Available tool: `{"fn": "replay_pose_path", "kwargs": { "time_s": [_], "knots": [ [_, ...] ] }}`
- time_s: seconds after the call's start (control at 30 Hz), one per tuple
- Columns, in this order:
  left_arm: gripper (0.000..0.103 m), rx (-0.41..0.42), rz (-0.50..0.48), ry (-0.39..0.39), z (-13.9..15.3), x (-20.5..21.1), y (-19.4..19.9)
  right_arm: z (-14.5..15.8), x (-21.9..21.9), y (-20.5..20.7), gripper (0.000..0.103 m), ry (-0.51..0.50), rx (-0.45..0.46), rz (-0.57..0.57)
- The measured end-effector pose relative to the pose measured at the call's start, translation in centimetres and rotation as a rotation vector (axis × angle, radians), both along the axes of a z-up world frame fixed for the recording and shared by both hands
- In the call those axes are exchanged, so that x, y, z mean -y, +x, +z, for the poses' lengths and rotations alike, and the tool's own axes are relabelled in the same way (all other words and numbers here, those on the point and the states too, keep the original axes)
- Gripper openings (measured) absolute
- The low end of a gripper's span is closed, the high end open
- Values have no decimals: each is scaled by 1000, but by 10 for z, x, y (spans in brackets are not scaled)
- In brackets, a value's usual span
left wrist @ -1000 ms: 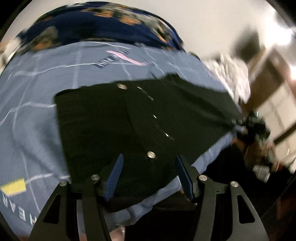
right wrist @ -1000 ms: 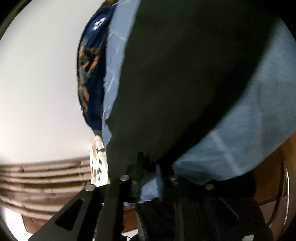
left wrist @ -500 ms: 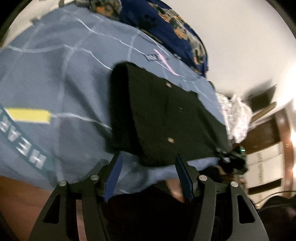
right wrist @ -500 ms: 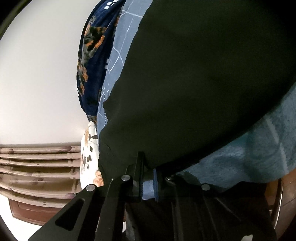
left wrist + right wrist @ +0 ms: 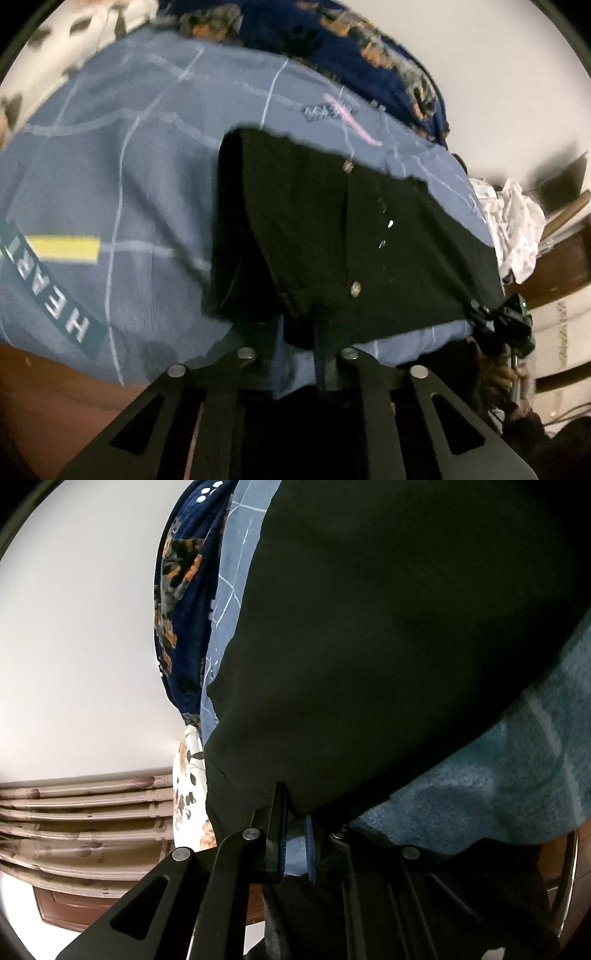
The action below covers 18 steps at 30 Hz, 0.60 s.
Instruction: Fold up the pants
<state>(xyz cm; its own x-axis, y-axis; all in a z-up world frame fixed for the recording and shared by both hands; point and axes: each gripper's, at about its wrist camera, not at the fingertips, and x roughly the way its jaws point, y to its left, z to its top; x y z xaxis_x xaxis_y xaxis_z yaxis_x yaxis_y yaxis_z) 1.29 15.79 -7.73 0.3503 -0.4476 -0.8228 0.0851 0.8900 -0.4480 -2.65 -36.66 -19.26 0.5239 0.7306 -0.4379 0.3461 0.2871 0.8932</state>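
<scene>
Both tools on flat black pants

The left gripper is matte black, its angular arms cut with slanted slots toward 6 o'clock and studded with round silver screws. The right gripper has the same black frame and silver screws, with ribbed blue pads lining its fingers.

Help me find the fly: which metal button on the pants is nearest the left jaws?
The lower button on the black pants, just above the left gripper; the other button sits at the far edge.
</scene>
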Motion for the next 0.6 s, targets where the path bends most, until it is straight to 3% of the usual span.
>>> {"fn": "replay_pose_path", "kwargs": {
  "time_s": [0.13, 0.23, 0.33, 0.43, 0.5, 0.6],
  "knots": [
    [11, 107, 5, 94, 29, 6, 16, -1, -2, 0, 11, 37, 3, -11],
    [11, 126, 30, 150, 31, -3, 21, 0, -5, 1, 11, 51, 6, 7],
    [11, 97, 8, 209, 13, 0, 19, -1, -7, 3, 11, 34, 5, 25],
    [11, 43, -1, 194, -9, -4, 12, -7, -4, 4, 5, 56, -16, 19],
    [13, 40, 33, 144, -16, -16, 10, -9, -3, 3, 5, 62, -18, 21],
    [13, 36, 49, 144, -22, -19, 9, -11, -1, 3, 7, 69, -31, 28]
  ]
}}
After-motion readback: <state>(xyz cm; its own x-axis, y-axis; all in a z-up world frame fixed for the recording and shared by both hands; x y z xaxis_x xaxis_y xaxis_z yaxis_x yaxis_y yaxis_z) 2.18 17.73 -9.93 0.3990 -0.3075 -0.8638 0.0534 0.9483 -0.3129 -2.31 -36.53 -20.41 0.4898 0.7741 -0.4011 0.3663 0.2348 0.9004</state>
